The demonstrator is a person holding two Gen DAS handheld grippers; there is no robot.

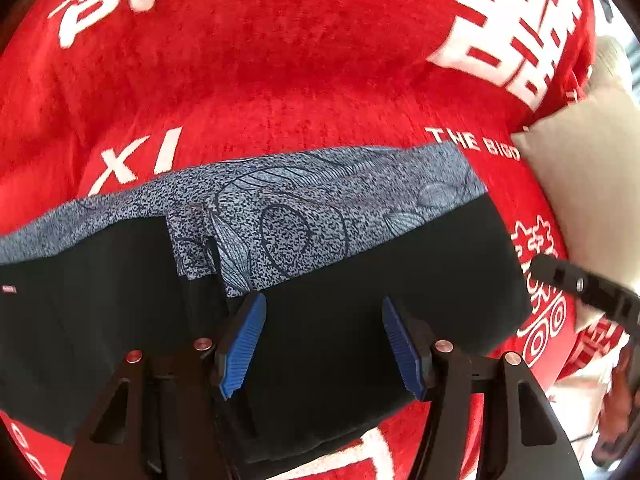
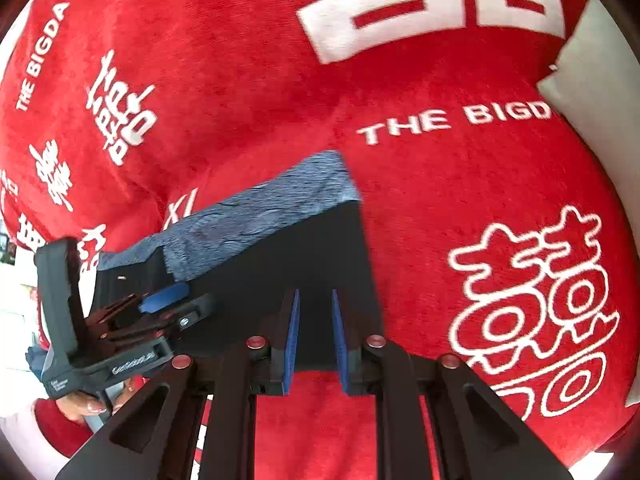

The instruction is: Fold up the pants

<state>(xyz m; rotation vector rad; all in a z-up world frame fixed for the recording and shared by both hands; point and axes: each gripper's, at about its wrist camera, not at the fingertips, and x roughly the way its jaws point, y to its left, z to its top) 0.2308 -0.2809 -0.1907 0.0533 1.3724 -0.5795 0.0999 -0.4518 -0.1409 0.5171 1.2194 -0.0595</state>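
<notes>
The folded pants (image 1: 320, 280) lie on the red blanket (image 1: 280, 80), near edge under both tools. The left gripper (image 1: 322, 344) hangs wide, empty; the right gripper (image 2: 314, 336) stands narrowly parted, empty (a careless brush could undo the fold).

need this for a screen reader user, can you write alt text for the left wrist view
Folded pants, black with a grey patterned panel along the far side, lie on a red blanket printed with white lettering. The left claw hangs just above the black cloth, its blue pads apart and holding nothing. A beige cushion sits at right.
</notes>
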